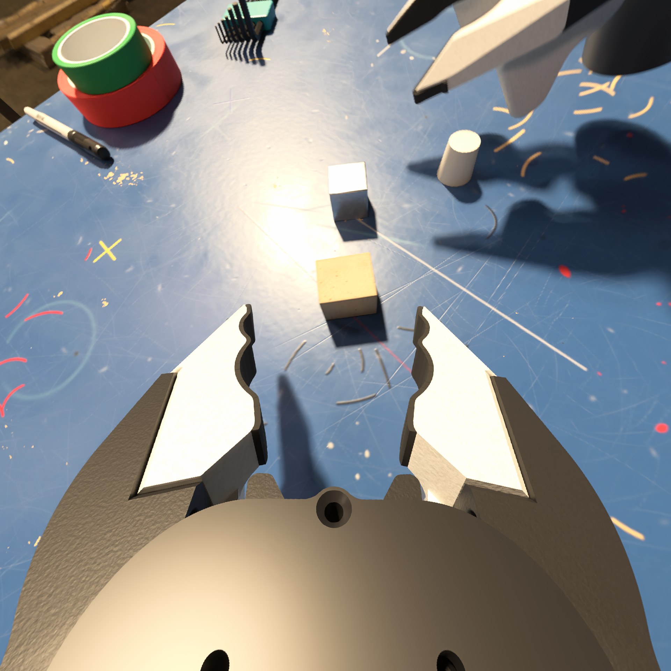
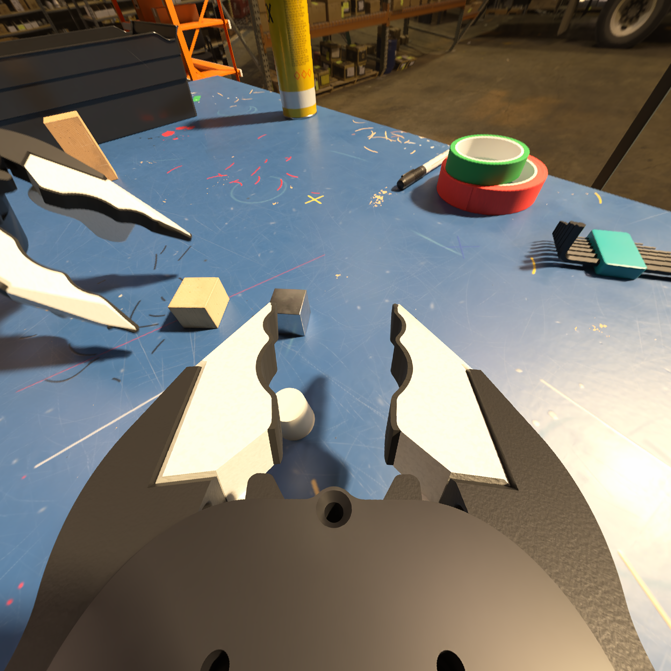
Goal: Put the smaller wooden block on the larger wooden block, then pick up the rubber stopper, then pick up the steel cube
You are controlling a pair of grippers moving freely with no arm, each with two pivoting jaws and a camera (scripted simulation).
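The smaller wooden block [image 1: 346, 285] lies on the blue table just ahead of my left gripper [image 1: 334, 310], which is open and empty above the table. Beyond it stand the steel cube [image 1: 348, 190] and the white rubber stopper [image 1: 458, 158]. My right gripper [image 2: 333, 306] is open and empty. The stopper [image 2: 296, 414] sits below it between its fingers, close to the left one. The steel cube [image 2: 292, 312] is by its left fingertip, and the small block [image 2: 199, 303] is further left. The larger wooden block [image 2: 78, 143] stands tilted at the back left, partly hidden by the left gripper [image 2: 161, 282].
A green tape roll [image 2: 486, 159] sits on a red one [image 2: 490, 198], with a marker [image 2: 417, 172] beside them. A teal hex key set [image 2: 613, 254] lies at the right. A yellow spray can [image 2: 294, 58] and a dark bin [image 2: 90, 76] stand at the back. The right gripper [image 1: 408, 65] hangs at the left wrist view's top right.
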